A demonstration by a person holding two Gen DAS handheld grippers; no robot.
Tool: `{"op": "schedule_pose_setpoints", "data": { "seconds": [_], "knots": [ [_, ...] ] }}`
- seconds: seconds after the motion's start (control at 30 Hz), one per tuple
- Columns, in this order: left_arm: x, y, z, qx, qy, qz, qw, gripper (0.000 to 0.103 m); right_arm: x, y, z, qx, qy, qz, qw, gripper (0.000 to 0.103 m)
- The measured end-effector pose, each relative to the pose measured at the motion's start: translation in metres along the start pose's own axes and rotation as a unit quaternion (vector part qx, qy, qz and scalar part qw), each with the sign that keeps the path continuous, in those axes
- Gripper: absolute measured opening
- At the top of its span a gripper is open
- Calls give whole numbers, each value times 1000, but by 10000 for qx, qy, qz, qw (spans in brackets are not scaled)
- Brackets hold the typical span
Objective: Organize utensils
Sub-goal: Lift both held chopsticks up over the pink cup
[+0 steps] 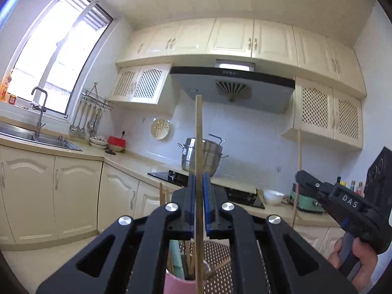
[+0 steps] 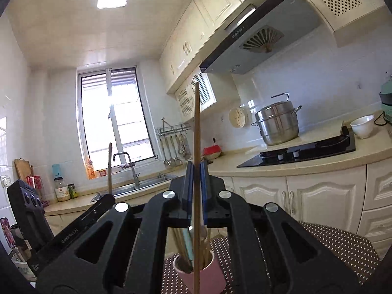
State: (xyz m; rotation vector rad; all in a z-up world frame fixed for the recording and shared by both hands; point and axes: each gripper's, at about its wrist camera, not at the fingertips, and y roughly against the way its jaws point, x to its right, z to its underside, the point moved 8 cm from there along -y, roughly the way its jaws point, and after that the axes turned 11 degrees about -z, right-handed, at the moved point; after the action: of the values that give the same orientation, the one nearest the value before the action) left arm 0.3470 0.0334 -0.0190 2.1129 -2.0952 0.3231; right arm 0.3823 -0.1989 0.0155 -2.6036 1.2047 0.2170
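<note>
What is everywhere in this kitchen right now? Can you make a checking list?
Surface: brown polka-dot cloth under the cup.
Job's things: pink cup holding utensils; one chopstick and another chopstick, both upright.
Clutter: steel pot, white bowl, ladles hanging.
Grippers: left gripper shut on its chopstick; right gripper shut on its chopstick.
Cables: nothing seen.
Surroundings: window, sink, cream cabinets.

Pink cup [image 2: 210,273], brown white-dotted cloth [image 2: 343,250]
</note>
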Motion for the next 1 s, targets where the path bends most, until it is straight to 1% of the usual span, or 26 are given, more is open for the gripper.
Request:
{"op": "schedule_pose_setpoints", "data": {
  "seconds": [0.1, 0.27, 0.53, 0.67, 0.83, 1.0],
  "knots": [
    [-6, -14, -5, 137, 151, -6, 9998, 6, 19, -5, -5, 120, -2, 102, 9999, 6],
    [-8, -37, -1, 243, 307, -36, 9992, 6, 37, -22, 6, 110, -122, 97, 9998, 6],
    [-4, -67, 11, 327, 254, -18, 9991, 6, 37, -62, 31, -9, -354, -354, 9987, 6],
    [-8, -81, 18, 307, 327, -56, 9990, 6, 36, -76, 41, -58, -437, -562, 9974, 6],
    [-12, -92, 28, 283, 318, -67, 9991, 6, 36, -88, 54, -190, -523, -720, 9958, 6],
    [-16, -98, 42, 155, 269, -124, 9994, 6, 35, -95, 63, -330, -586, -838, 9942, 6]
  ]
}}
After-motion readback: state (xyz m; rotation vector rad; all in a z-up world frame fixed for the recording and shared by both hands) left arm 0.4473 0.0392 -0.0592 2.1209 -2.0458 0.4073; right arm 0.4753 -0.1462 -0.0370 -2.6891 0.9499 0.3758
